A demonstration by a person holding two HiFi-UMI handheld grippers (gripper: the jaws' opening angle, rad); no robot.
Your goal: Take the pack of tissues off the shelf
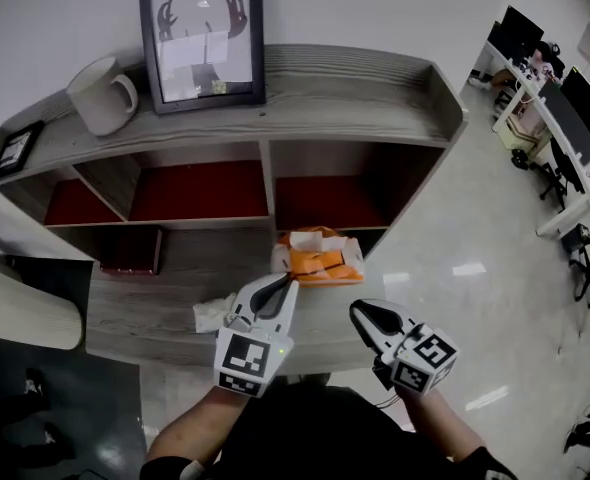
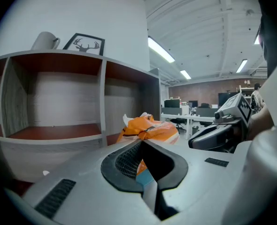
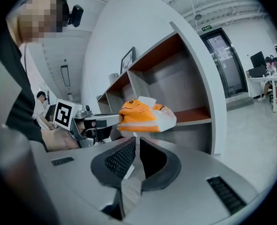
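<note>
We grip the orange pack of tissues [image 1: 325, 261] by its near edge in the closed left gripper [image 1: 290, 284] — it hangs in the air just before the shelf [image 1: 375, 73] — while our right gripper [image 1: 359, 314] hovers beside it, jaws together on nothing.

The left gripper [image 1: 291, 286] holds the orange pack of tissues [image 1: 321, 259] before the shelf [image 1: 355, 78].

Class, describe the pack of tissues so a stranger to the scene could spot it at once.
Start at the grey shelf unit. In front of its right-hand compartment, held by the left gripper, is the pack of tissues. It alone is bright orange, unlike the white mug and framed picture on top.
</note>
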